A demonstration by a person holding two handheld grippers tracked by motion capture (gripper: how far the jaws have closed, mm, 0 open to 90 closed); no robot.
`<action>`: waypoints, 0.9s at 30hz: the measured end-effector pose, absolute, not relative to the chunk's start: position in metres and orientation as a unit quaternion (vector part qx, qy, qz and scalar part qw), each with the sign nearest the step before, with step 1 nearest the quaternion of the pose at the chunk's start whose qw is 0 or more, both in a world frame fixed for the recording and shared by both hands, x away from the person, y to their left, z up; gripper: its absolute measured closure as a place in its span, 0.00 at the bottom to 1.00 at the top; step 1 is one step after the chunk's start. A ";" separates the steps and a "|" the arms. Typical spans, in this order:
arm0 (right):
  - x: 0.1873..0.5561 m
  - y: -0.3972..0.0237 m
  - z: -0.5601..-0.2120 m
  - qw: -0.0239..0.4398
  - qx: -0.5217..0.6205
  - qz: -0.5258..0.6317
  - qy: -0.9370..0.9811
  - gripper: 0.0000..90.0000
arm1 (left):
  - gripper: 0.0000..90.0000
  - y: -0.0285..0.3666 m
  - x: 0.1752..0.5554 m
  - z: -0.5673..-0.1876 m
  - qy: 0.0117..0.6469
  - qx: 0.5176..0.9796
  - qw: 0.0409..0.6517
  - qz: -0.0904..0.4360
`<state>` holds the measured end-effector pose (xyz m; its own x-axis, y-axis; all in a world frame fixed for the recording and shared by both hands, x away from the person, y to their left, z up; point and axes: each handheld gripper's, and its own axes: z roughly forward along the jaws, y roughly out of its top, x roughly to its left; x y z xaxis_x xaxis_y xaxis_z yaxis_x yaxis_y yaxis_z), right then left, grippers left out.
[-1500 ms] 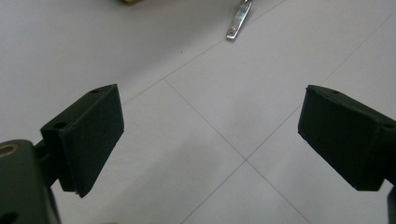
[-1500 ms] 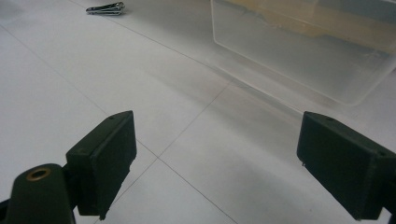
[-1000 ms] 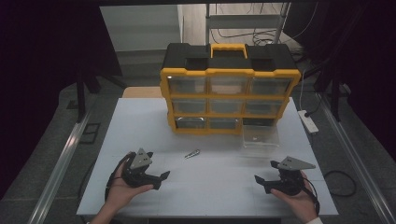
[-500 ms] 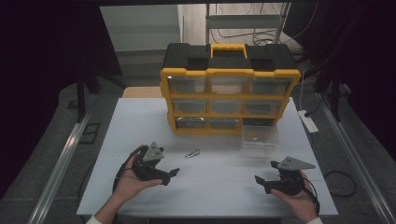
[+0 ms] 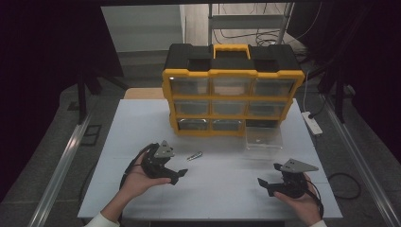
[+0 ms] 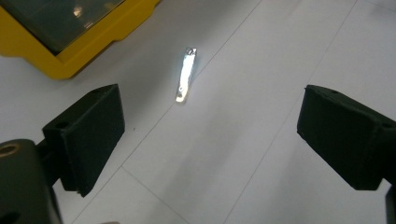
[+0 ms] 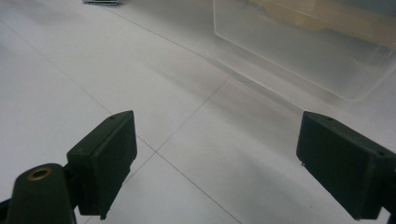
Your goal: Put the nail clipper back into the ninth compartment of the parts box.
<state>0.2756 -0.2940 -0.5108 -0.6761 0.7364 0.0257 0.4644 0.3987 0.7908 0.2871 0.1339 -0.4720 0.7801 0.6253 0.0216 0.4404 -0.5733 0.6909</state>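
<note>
Two tools are in play, both with jaws spread wide and empty. Left tool (image 5: 176,173) points at a small metal clip (image 6: 186,74), which lies flat on the worktop (image 5: 227,198) just ahead, near the yellow organiser (image 5: 231,101). Risk: the clip is thin and low, so jaws closing too high may skid it away. Right tool (image 5: 265,183) idles near the clear drawer (image 7: 299,51).
</note>
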 end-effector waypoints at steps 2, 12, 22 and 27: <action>0.275 -0.294 -0.511 0.167 0.366 0.408 0.820 0.14 | 0.10 0.130 0.290 -0.471 0.300 0.880 0.344 0.132; 0.275 -0.294 -0.511 0.169 0.362 0.404 0.823 0.14 | 0.10 0.116 0.306 -0.461 0.287 0.888 0.335 0.131; 0.276 -0.293 -0.512 0.169 0.362 0.401 0.825 0.14 | 0.10 0.106 0.322 -0.458 0.283 0.892 0.327 0.129; 0.276 -0.292 -0.513 0.168 0.363 0.398 0.826 0.14 | 0.11 0.101 0.328 -0.454 0.279 0.895 0.326 0.125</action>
